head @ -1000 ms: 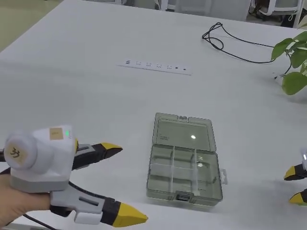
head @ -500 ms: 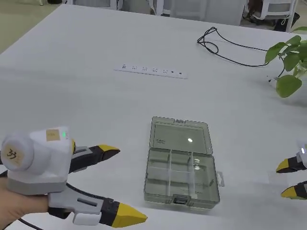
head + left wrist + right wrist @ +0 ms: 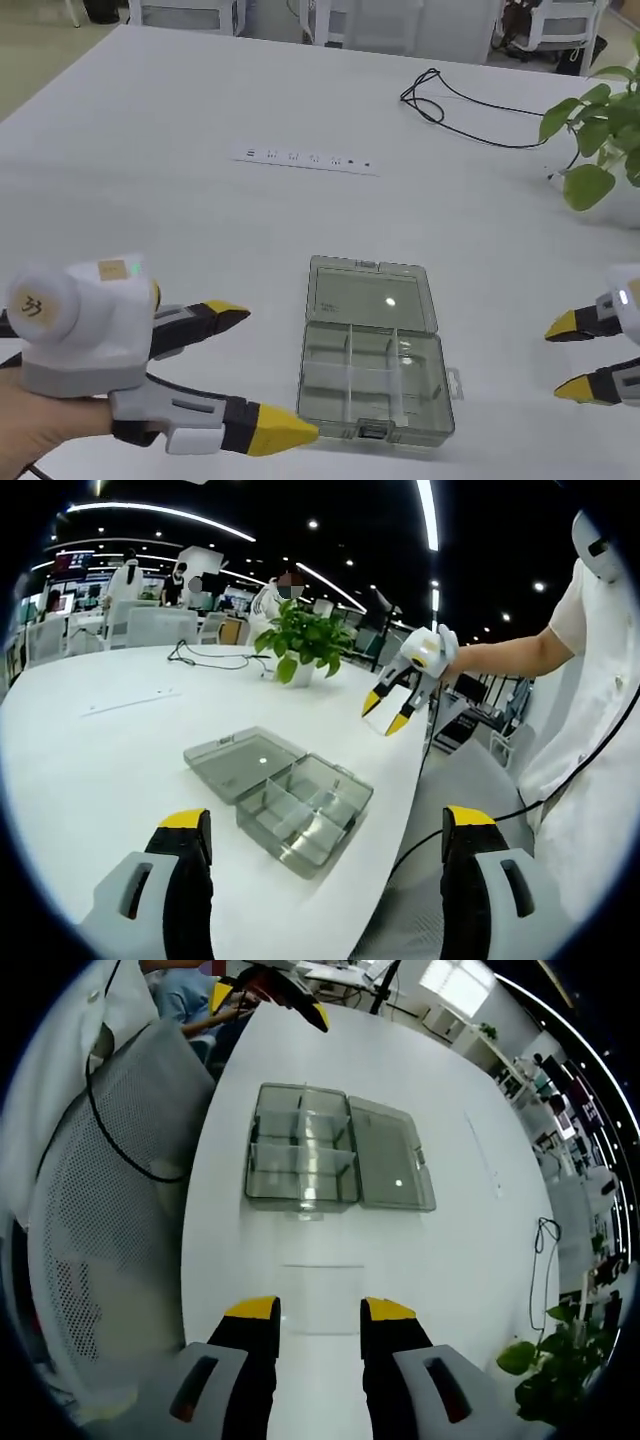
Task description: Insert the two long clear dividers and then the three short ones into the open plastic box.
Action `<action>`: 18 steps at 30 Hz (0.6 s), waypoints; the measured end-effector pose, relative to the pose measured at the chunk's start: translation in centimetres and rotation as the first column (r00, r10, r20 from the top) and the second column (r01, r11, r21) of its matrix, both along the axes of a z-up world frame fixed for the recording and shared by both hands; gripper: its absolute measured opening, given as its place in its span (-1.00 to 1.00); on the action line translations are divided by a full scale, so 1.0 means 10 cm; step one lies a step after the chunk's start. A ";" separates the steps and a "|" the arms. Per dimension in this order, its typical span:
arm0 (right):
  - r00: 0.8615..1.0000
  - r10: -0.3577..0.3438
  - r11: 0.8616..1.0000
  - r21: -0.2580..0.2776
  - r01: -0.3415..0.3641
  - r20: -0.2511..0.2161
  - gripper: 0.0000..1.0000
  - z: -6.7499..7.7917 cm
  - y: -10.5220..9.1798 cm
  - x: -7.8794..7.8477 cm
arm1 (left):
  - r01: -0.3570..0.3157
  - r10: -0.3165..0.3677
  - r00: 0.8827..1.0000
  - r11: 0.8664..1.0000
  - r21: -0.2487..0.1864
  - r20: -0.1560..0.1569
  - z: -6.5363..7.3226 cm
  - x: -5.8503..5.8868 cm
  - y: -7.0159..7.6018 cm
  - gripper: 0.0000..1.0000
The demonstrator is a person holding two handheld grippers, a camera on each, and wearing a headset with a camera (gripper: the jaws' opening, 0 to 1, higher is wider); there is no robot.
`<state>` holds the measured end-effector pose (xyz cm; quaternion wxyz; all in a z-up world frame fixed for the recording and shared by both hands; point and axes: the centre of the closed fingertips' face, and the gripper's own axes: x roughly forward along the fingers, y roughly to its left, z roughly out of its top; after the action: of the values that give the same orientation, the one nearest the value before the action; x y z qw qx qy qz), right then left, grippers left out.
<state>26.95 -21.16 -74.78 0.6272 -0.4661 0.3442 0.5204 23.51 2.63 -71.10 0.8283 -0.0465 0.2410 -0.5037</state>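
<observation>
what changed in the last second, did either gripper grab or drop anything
The right gripper has come in from the right edge toward the clear grey plastic box, jaws open and empty. The rest of the shift looks like the head camera tilting. Nothing was taken or let go. The left gripper stays open and empty left of the box, and the box lies open in the same spot on the white table, clear dividers inside.

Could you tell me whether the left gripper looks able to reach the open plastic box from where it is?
Probably yes: the left gripper is open and beside the box, with bare table between them.
</observation>
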 end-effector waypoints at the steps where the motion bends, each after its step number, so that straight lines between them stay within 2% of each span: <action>1: 1.000 0.004 1.000 0.002 -0.004 0.008 -0.35 0.03 0.05 -0.02 | -0.006 0.006 1.000 1.000 -0.003 -0.008 0.02 0.01 -0.03 0.93; 3: 1.000 0.011 1.000 0.003 -0.011 0.019 -0.35 0.08 0.12 -0.04 | -0.008 0.008 1.000 1.000 -0.011 -0.012 0.06 0.02 -0.07 0.88; 8: 0.999 0.032 0.999 0.008 -0.033 0.043 -0.35 0.20 0.32 -0.13 | -0.028 0.026 0.998 0.999 -0.038 -0.053 0.15 0.06 -0.21 0.76; 12: 0.998 0.031 0.999 0.026 -0.032 0.055 -0.35 0.27 0.46 -0.17 | -0.053 0.040 0.992 0.994 -0.099 -0.120 0.25 0.07 -0.36 0.67; 14: 0.998 0.028 0.999 0.037 -0.030 0.058 -0.35 0.31 0.52 -0.20 | -0.059 0.043 0.990 0.991 -0.117 -0.136 0.29 0.08 -0.42 0.63; 18: 0.997 0.026 0.998 0.050 -0.029 0.068 -0.35 0.36 0.63 -0.25 | -0.062 0.037 0.980 0.990 -0.125 -0.194 0.30 0.06 -0.53 0.46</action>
<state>24.43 -14.87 -71.21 0.6428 -0.4722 0.3031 0.5216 24.14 -2.64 -68.15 0.8089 -0.1545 0.2849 -0.4906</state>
